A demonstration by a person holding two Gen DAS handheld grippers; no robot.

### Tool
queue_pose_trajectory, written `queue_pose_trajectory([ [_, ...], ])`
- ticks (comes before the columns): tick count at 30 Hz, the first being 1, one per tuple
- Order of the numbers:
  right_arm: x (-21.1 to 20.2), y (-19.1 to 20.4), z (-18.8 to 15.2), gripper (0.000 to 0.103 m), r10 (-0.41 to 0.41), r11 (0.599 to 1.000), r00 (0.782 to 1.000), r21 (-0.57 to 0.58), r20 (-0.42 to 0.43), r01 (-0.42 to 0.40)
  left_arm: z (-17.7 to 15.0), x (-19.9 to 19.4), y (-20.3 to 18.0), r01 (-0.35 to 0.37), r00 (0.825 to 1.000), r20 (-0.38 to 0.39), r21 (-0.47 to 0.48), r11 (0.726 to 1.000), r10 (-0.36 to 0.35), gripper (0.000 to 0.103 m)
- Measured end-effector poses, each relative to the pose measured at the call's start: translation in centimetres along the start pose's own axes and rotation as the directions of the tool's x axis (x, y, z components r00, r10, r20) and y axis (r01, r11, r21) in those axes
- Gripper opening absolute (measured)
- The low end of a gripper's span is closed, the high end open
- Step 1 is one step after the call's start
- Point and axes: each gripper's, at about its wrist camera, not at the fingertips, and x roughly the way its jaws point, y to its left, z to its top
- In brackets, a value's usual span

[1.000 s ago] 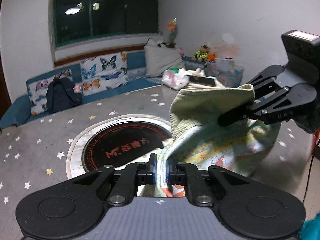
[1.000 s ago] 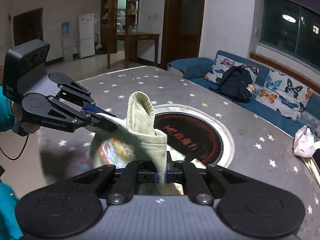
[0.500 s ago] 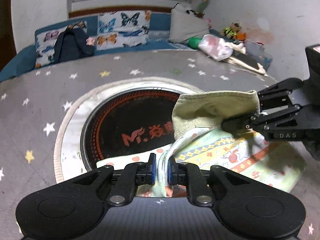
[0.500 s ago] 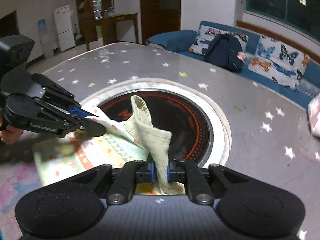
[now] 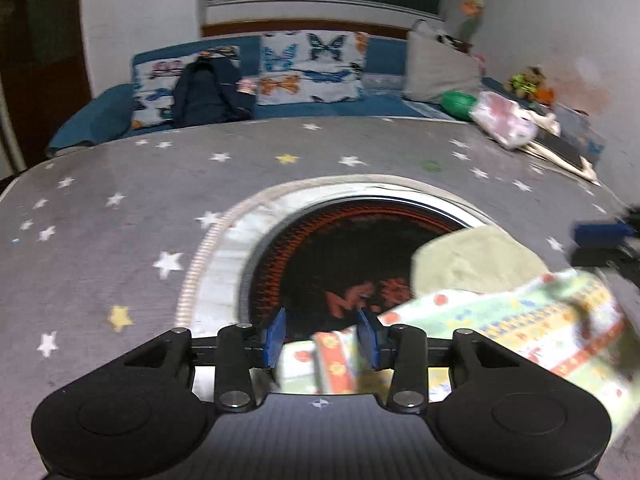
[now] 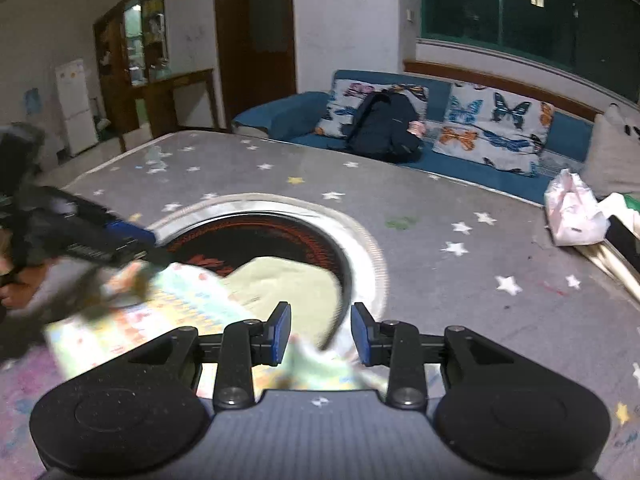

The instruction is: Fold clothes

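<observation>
The left gripper [image 5: 320, 338] was spread apart, with the colorful cloth [image 5: 500, 332] lying loose between its blue pads, not pinched. The cloth lay flat on the starry tabletop [image 5: 120, 208], partly over the dark round plate [image 5: 340, 248]. It looked soft, light and floppy, best taken by an edge or corner. The right gripper [image 6: 320, 330] was let go too.

Both grippers released: the left gripper [image 5: 322, 340] and right gripper [image 6: 320, 334] spread their jaws wide. The patterned garment [image 5: 500, 320] dropped flat onto the table, toward four o'clock of the dark disc [image 5: 340, 256].
</observation>
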Motion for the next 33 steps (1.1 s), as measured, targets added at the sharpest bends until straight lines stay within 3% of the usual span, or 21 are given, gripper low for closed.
queue_pose_trajectory([
  [3, 0.3, 0.4, -0.6, 0.031, 0.015, 1.000, 1.000, 0.027, -0.010, -0.015, 0.0, -1.1, -0.3, -0.012, 1.000, 0.028, -0.014, 1.000, 0.012, 0.041],
  [7, 0.7, 0.9, -1.5, 0.030, 0.036, 0.997, 0.999, 0.064, -0.022, -0.034, -0.2, -2.9, -1.8, 0.063, 0.996, 0.068, -0.024, 0.998, -0.062, 0.041],
  [13, 0.6, 1.0, -2.6, 0.029, 0.036, 0.995, 0.999, 0.098, -0.021, -0.034, -0.2, -1.7, -5.0, 0.161, 0.987, 0.030, 0.004, 0.987, -0.161, 0.041],
  [19, -0.4, 0.2, -3.3, 0.026, -0.009, 0.995, 1.000, 0.102, 0.006, 0.008, 0.1, 1.4, -5.5, 0.155, 0.988, -0.018, -0.042, 0.987, -0.156, 0.041],
  [27, -1.3, -0.8, -4.6, 0.026, -0.068, 0.992, 0.997, 0.110, 0.019, 0.066, -0.5, 2.3, -5.0, 0.153, 0.988, -0.024, -0.057, 0.987, -0.155, 0.043],
  [29, -1.1, -1.7, -5.1, 0.017, -0.091, 0.988, 0.996, 0.128, 0.000, 0.091, -0.4, 2.4, -5.0, 0.152, 0.988, -0.023, -0.057, 0.987, -0.153, 0.043],
  [30, -1.2, -2.1, -5.1, 0.008, -0.098, 0.986, 0.995, 0.139, 0.002, 0.097, -0.3, 2.4, -5.0, 0.150, 0.988, -0.024, -0.059, 0.987, -0.151, 0.043],
  [33, -1.5, -3.0, -5.2, 0.005, -0.121, 0.980, 0.993, 0.162, 0.009, 0.118, -0.2, 2.3, -4.9, 0.144, 0.989, -0.027, -0.064, 0.987, -0.146, 0.042],
])
